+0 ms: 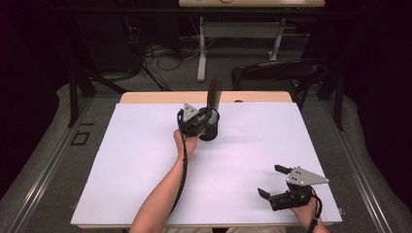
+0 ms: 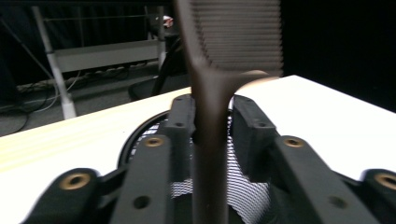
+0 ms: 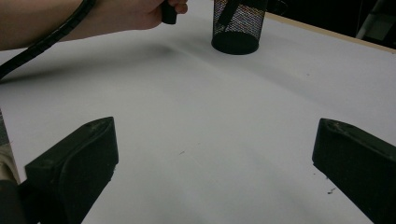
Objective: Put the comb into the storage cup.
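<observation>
A: Where is the comb (image 2: 212, 93) seen, and how is it held?

B: It is stood upright in the black mesh cup (image 1: 210, 127) at the far middle of the white table (image 1: 145, 160). In the left gripper view its dark handle is seen pinched between the two jaws of the left gripper (image 2: 212, 126), with the teeth rising above and the mesh of the cup below. From the high view the grip itself cannot be made out; the left gripper (image 1: 200, 119) is seen just left of the cup, touching it.

A: And the other claw?

B: The right gripper (image 1: 270, 180) is held low at the near right of the table, well apart from the cup. Its jaws are spread wide, with nothing between them, as is shown in the right gripper view, where the cup (image 3: 238, 25) is seen far off with the left hand (image 3: 140, 14) beside it.

A: What is found around?

B: A chair (image 1: 277, 73) and a grey desk frame (image 1: 233, 31) are seen beyond the far edge. Nothing is seen between the two grippers.
</observation>
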`<state>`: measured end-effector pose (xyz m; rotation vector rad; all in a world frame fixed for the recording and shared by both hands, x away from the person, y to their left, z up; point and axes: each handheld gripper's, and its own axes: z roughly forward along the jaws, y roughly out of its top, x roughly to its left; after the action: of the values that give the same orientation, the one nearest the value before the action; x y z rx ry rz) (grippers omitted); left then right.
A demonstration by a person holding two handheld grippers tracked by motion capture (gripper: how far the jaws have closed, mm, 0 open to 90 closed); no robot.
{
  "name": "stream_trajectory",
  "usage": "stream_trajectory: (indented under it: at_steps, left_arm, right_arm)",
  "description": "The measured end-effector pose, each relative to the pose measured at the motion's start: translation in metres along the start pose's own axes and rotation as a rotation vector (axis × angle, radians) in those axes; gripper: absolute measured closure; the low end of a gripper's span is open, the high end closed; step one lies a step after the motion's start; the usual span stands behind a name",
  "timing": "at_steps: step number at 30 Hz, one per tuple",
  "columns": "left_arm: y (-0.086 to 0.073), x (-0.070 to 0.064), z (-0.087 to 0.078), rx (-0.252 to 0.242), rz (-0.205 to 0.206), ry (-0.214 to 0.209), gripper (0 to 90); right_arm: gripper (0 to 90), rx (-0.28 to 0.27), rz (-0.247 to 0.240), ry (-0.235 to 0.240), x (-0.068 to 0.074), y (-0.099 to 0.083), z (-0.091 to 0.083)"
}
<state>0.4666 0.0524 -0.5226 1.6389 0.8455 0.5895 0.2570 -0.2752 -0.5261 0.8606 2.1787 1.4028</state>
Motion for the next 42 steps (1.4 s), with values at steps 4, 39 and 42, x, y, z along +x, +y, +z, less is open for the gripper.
stream_trajectory:
  at_steps: [4, 39, 42]
  left_arm:
    - [0.005, -0.002, -0.005, 0.006, -0.003, -0.005, 40.5]
    - [0.023, 0.001, -0.063, 0.271, 0.076, -0.074, 0.1]
    - [0.022, 0.001, -0.069, 0.289, 0.082, -0.076, 0.1]
  right_arm:
    - [0.0, 0.001, -0.001, -0.001, 0.000, 0.000, 0.000]
    - [0.0, 0.007, 0.004, -0.001, 0.001, 0.000, 0.000]
    - [0.0, 0.006, 0.004, -0.002, 0.002, 0.000, -0.001]
